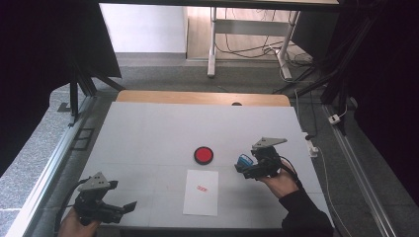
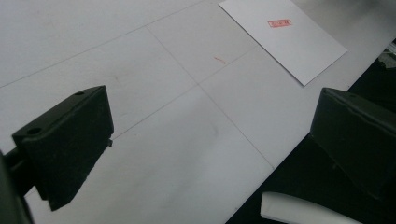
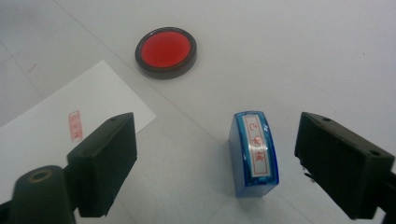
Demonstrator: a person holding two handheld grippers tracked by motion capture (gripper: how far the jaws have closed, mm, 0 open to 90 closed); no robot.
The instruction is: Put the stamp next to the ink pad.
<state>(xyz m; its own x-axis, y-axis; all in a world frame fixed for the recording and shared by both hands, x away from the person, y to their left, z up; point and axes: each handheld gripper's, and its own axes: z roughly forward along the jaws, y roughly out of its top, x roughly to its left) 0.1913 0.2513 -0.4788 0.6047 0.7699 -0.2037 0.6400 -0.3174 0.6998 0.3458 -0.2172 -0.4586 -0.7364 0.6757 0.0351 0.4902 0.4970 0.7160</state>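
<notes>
High view: the white table (image 1: 148, 133) carries a round red ink pad (image 1: 203, 155) near its centre, and a white sheet of paper (image 1: 201, 192) just in front of it bearing a small red stamp mark (image 1: 201, 188). The right gripper (image 1: 245, 168) sits to the right of the pad, with the blue stamp (image 1: 244, 160) at its tips. The left gripper (image 1: 129, 207) rests at the near left corner, well apart from the paper. Left gripper view: its two black jaws stand wide apart with bare table between them, nothing grasped; the sheet of paper (image 2: 285, 37) with the stamp mark (image 2: 279, 23) lies farther off at upper right. Right gripper view: the blue stamp (image 3: 254, 154) stands upright on the table between the two jaws, nearer the right one, with a visible gap on either side; the pads do not press it, so the claw is released. The ink pad (image 3: 166, 52) lies beyond, the paper (image 3: 60, 126) to the left.
</notes>
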